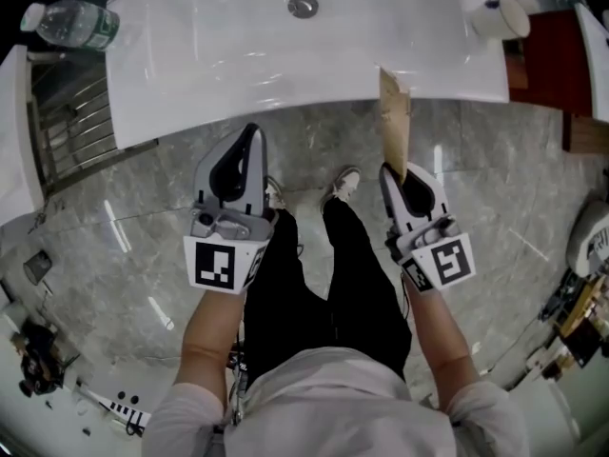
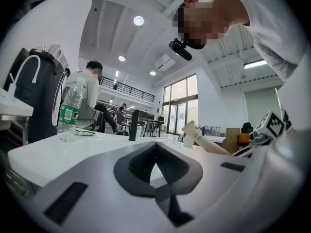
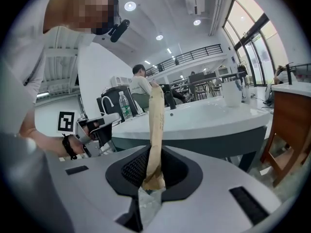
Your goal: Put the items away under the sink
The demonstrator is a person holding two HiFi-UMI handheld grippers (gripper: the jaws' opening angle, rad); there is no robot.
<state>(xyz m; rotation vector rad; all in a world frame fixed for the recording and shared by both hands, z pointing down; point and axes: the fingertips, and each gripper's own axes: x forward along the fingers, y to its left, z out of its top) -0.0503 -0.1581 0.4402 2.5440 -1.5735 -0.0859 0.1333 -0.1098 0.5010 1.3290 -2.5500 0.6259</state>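
The brown paper packet [image 1: 395, 120] is gripped upright by the right gripper [image 1: 394, 171], whose jaws are pressed shut on its lower end; its top is seen against the sink [image 1: 285, 93] rim. The left gripper [image 1: 249, 139] is held level beside it; its jaws are drawn together with nothing between them.

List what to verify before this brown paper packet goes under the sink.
1. Right gripper shut on the brown paper packet: ok.
2. Packet upright in that gripper: ok.
3. Left gripper empty, free to help: ok.
4. Water bottle at the far corner of the sink counter, away from the packet: ok.
5. Storage under the sink open and reachable: cannot tell, no view shows it.
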